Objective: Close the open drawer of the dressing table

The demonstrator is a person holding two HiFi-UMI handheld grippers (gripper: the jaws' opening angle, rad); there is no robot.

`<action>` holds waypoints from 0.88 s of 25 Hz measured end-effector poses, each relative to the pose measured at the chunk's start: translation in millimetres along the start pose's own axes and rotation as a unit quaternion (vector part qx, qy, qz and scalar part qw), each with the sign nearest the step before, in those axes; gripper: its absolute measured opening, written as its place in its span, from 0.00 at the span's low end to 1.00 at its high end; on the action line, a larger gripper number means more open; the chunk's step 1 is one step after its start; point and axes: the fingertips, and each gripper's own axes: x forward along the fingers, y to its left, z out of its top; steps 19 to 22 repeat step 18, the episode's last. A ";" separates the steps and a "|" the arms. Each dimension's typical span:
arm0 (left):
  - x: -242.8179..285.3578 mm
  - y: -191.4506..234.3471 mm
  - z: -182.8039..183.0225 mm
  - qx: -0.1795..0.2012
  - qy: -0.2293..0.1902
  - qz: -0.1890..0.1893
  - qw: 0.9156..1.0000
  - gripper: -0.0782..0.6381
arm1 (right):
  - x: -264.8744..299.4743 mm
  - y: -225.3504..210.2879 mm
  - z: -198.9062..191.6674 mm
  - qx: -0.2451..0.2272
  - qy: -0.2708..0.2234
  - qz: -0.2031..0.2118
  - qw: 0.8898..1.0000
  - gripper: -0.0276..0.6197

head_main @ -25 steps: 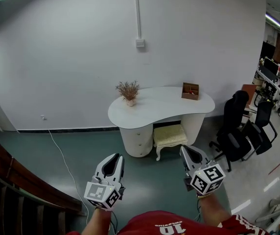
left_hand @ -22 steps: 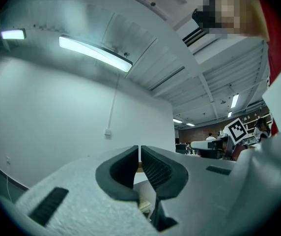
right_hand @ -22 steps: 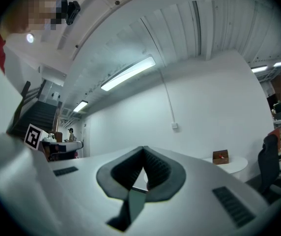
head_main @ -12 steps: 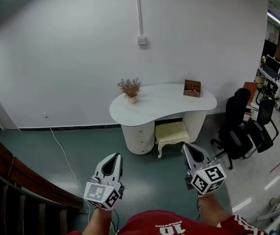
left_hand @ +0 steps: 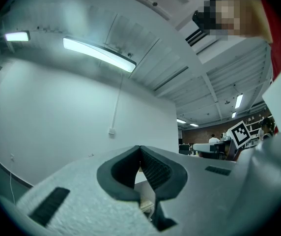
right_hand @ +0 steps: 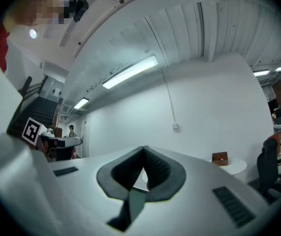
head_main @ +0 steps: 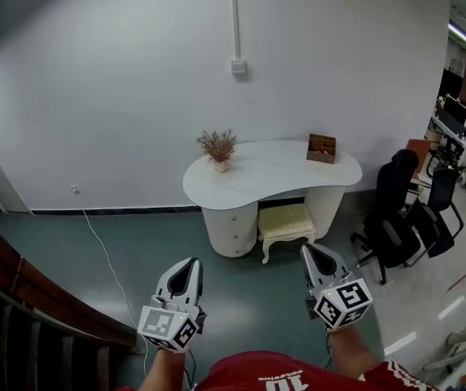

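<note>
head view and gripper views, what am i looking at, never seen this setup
No robot: a person holds a two-jaw gripper in each hand. The head view, from a camera on their head, shows the left gripper and right gripper. The other two pictures come from cameras riding on each gripper, looking along its jaws. Both grippers are shut, holding nothing. Ahead stands a white dressing table with a plant and a brown box on top and a stool partly under it.
</note>
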 end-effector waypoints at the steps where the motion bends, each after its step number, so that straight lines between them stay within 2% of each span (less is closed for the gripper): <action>1: 0.2 -0.1 -0.5 0.000 0.001 0.000 1.000 0.09 | 0.5 -0.1 0.1 0.001 0.000 0.000 1.000 0.05; 22: 11.9 -5.0 -7.1 -0.019 0.002 -0.011 1.000 0.09 | 0.6 -5.1 -7.7 0.010 0.000 0.000 1.000 0.05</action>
